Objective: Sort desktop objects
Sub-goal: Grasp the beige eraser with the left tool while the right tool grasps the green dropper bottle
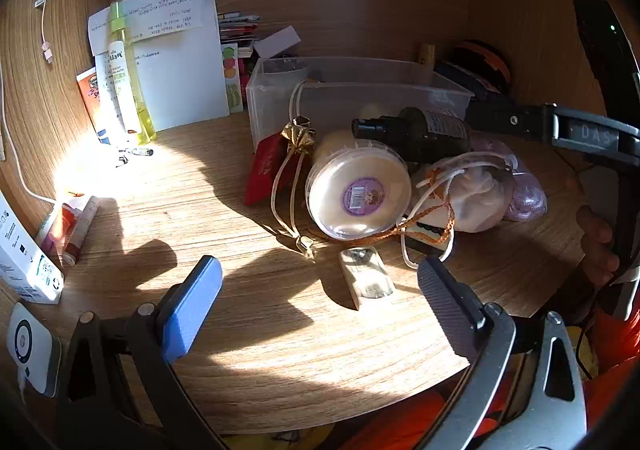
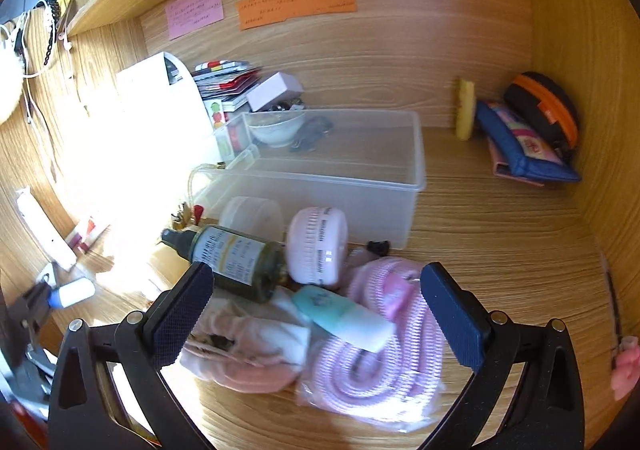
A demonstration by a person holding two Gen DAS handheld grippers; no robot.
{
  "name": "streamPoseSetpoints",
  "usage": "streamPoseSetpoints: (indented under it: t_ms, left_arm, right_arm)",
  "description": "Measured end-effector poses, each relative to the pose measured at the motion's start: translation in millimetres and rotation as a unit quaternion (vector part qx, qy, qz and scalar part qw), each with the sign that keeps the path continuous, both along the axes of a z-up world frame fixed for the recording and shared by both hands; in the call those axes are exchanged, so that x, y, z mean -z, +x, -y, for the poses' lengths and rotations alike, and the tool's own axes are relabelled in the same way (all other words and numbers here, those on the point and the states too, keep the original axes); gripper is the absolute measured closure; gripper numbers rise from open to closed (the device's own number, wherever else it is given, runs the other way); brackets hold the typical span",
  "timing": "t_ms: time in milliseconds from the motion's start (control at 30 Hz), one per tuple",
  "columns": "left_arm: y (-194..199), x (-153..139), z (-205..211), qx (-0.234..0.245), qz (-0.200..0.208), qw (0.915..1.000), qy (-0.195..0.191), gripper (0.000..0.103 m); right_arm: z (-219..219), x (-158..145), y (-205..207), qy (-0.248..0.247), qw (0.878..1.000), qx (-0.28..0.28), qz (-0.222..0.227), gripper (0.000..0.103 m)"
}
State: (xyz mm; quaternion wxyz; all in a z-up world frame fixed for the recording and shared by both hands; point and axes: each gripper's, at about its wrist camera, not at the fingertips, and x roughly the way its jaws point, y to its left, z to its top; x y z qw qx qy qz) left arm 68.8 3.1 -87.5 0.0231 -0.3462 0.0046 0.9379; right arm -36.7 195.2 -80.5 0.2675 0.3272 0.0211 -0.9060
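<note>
A clear plastic bin (image 1: 280, 98) (image 2: 412, 170) stands at the back of the wooden desk. In front of it lies a pile: a dark green spray bottle (image 1: 420, 132) (image 2: 236, 258), a round cream tub (image 1: 358, 192), a pink jar (image 2: 316, 246), a mint tube (image 2: 344, 318), a pink bagged cord (image 2: 380, 362), a white cloth pouch (image 1: 476, 194) (image 2: 248, 350), a red and gold pouch (image 1: 276, 166). My left gripper (image 1: 320, 294) is open and empty, short of a small eraser-like block (image 1: 366, 276). My right gripper (image 2: 316, 310) is open, its jaws on either side of the mint tube, above the pile.
A yellow bottle (image 1: 124, 78) and papers (image 1: 180, 62) stand at the back left. White boxes (image 1: 24, 262) and lip-balm tubes (image 1: 80, 226) lie at the left. A blue pouch (image 2: 520, 146) and an orange-black case (image 2: 548, 106) sit in the back right corner.
</note>
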Motion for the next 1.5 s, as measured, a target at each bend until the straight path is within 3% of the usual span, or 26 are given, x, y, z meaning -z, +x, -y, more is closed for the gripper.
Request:
streamPoseSetpoints:
  t_ms: [67, 333, 467, 633, 767, 867, 1033, 1267, 1500]
  left_arm:
    - [1, 5, -3, 0.005, 0.007, 1.0000, -0.003, 0.019]
    - [-1, 16, -3, 0.013, 0.020, 0.9997, 0.002, 0.027]
    - [-5, 14, -8, 0.019, 0.017, 0.9997, 0.005, 0.045]
    - [-11, 19, -14, 0.030, 0.022, 0.9993, 0.011, 0.056]
    - [-15, 18, -17, 0.032, 0.019, 0.9992, 0.015, 0.056]
    - [-17, 19, -17, 0.027, 0.016, 0.9994, 0.011, 0.063]
    - [-15, 18, -14, 0.025, 0.016, 0.9994, 0.018, 0.069]
    - [-10, 15, -5, 0.004, 0.013, 0.9998, 0.018, 0.078]
    - [3, 8, 11, -0.029, 0.002, 0.9995, 0.009, 0.079]
  right_arm:
    - [5, -1, -1, -0.001, 1.000, -0.002, 0.001, 0.000]
    - [36, 7, 0, 0.015, 1.000, -0.021, 0.001, 0.000]
    - [46, 13, 1, 0.023, 1.000, -0.021, 0.002, 0.000]
    - [49, 18, -3, 0.036, 0.999, -0.005, 0.001, 0.002]
    - [49, 20, -5, 0.030, 0.999, -0.014, 0.013, 0.008]
    - [52, 20, -1, 0.042, 0.999, -0.017, 0.006, 0.011]
    - [53, 18, 4, 0.049, 0.998, -0.028, -0.002, 0.041]
    - [42, 13, 8, 0.027, 0.999, -0.030, -0.009, 0.041]
    - [24, 1, 11, 0.006, 1.000, -0.018, -0.019, 0.041]
